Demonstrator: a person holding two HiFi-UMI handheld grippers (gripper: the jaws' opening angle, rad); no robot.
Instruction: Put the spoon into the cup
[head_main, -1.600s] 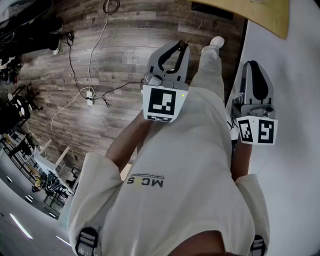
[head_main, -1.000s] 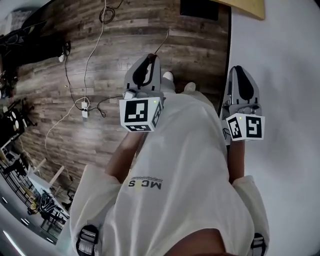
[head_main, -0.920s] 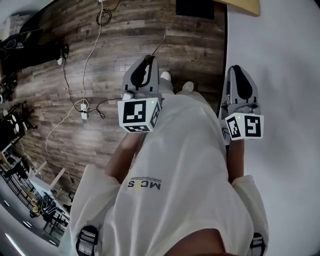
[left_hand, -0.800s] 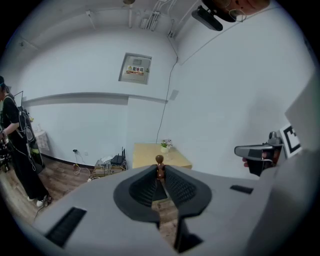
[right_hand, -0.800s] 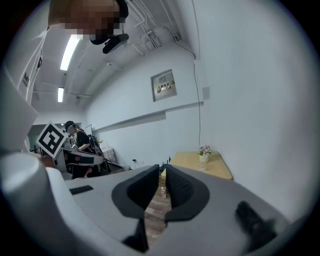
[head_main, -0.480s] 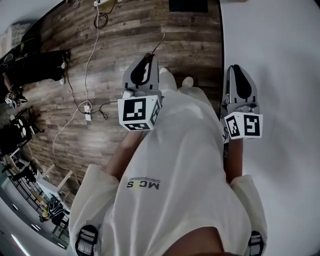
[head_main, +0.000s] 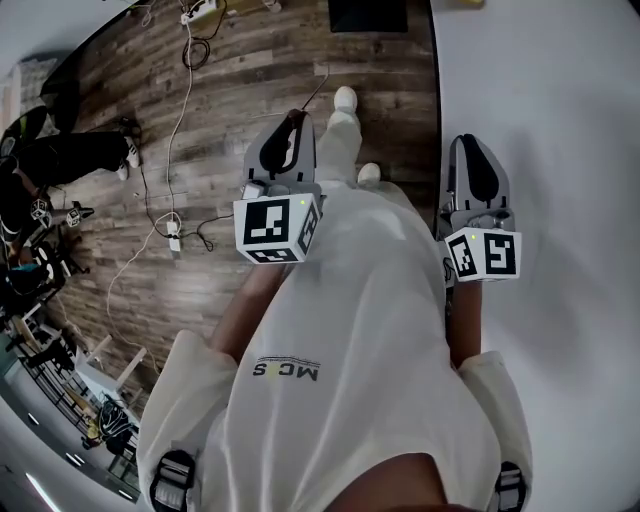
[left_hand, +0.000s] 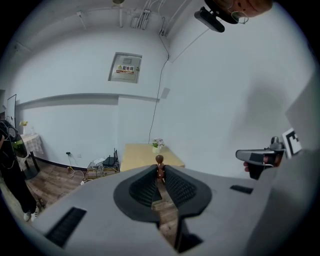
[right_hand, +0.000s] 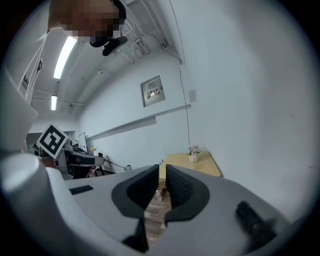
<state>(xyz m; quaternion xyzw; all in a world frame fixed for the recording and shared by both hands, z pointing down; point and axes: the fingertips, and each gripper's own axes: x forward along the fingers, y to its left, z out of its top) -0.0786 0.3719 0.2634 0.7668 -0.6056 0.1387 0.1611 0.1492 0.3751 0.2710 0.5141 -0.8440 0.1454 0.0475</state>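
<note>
two grippers, one spoon, one worktop. the left gripper (head_main: 294, 122) is clenched on the spoon (left_hand: 159, 161). the right gripper (head_main: 470, 142) is released, its jaws a narrow slit apart with only floor showing through the gap.

the spoon is dark brown wood. a slim stem runs up between the left gripper's black ribbed pads (left_hand: 145, 186), and a small round knob stands just past the tips. in the head view only that brown tip (head_main: 296, 114) shows at the nose of the left gripper.

each gripper carries one marker cube (head_main: 275, 228), two in all. both are held out level in front of the person's pale shirt (head_main: 350, 330), the left over the wood plank floor (head_main: 250, 60) and the right against the white wall (head_main: 560, 150). both gripper views look across the room to the pale wooden worktop (left_hand: 142, 152), well apart, with one small flower pot (left_hand: 158, 144) at its back edge. two white shoes (head_main: 345, 98) show below the hands, and loose cables (head_main: 180, 120) trail over the planks.

against half a second ago, one shoe has stepped further ahead and the floor and wall have slid in the view. the grippers sit at nearly the same spots, and the spoon is held as before. the yellow edge seen at the top right earlier is gone from the head view.
</note>
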